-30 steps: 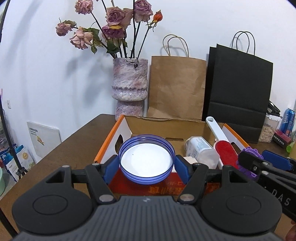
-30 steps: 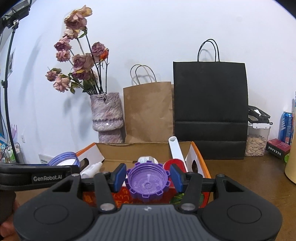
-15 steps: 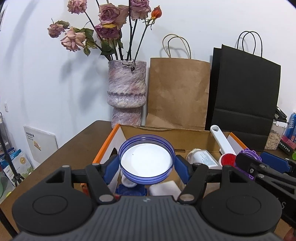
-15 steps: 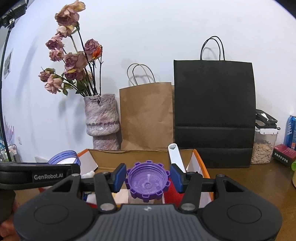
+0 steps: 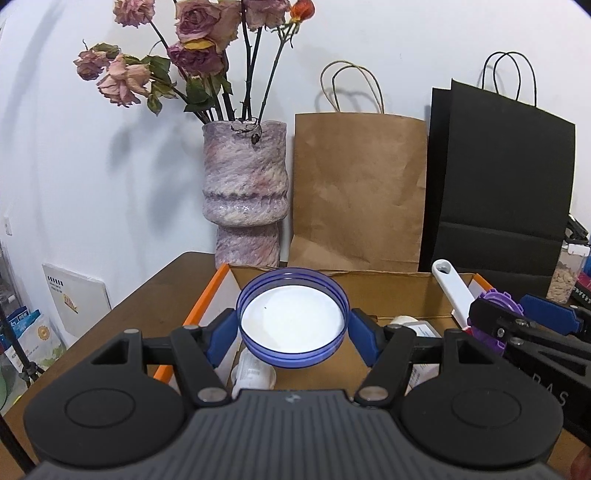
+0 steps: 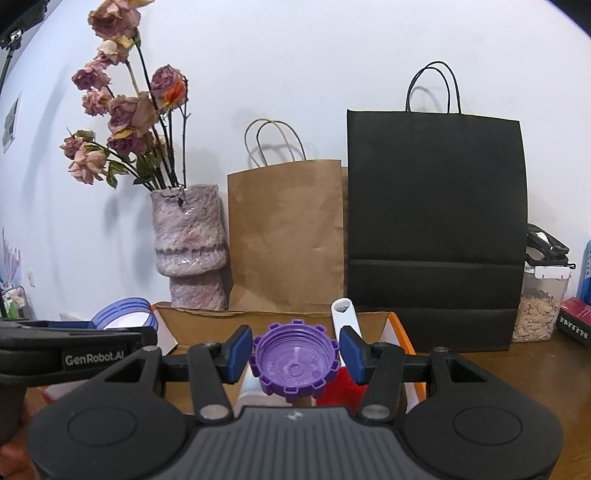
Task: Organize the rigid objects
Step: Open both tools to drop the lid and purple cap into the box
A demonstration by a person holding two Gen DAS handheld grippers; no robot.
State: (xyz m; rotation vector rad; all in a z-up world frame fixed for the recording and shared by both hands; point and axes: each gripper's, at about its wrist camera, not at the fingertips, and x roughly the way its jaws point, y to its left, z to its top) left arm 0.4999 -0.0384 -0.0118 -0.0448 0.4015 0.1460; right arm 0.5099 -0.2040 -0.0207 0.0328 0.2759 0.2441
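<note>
We pinch the blue lid (image 5: 292,318) in the left gripper (image 5: 292,334) and the purple cap (image 6: 294,363) in the right gripper (image 6: 294,353), both above the cardboard box (image 5: 373,286) holding white bottles (image 5: 253,371) and a white-handled brush (image 5: 452,288).

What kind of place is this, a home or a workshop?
Probably a home room. A vase of dried roses and paper shopping bags stand against a white wall on a wooden table, beside a snack jar.
</note>
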